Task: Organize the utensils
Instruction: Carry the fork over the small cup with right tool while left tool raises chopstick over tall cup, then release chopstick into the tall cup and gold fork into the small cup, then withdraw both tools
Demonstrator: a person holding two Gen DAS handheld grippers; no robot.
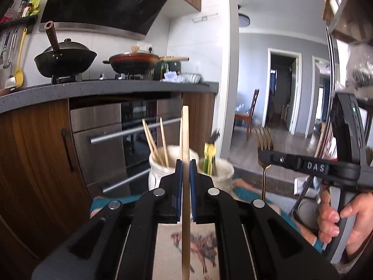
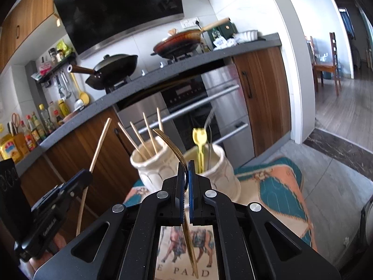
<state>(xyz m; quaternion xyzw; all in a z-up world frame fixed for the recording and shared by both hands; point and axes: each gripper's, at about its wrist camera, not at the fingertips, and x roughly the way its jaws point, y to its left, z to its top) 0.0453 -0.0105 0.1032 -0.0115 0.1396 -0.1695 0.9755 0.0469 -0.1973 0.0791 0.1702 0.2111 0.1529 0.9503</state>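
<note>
Wooden chopstick (image 1: 185, 140) clamped in our left gripper (image 1: 185, 165), gold metal fork (image 2: 173, 149) in our right gripper (image 2: 185, 166). Both cream ceramic jars (image 2: 149, 161) at the patterned mat's (image 2: 279, 186) far edge are part-filled; these two remain.

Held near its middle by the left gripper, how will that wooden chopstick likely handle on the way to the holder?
The chopstick looks thin, stiff and probably light. Pinched at one spot by the left gripper, it may pivot. Its smooth shaft could slip through the pads.
</note>
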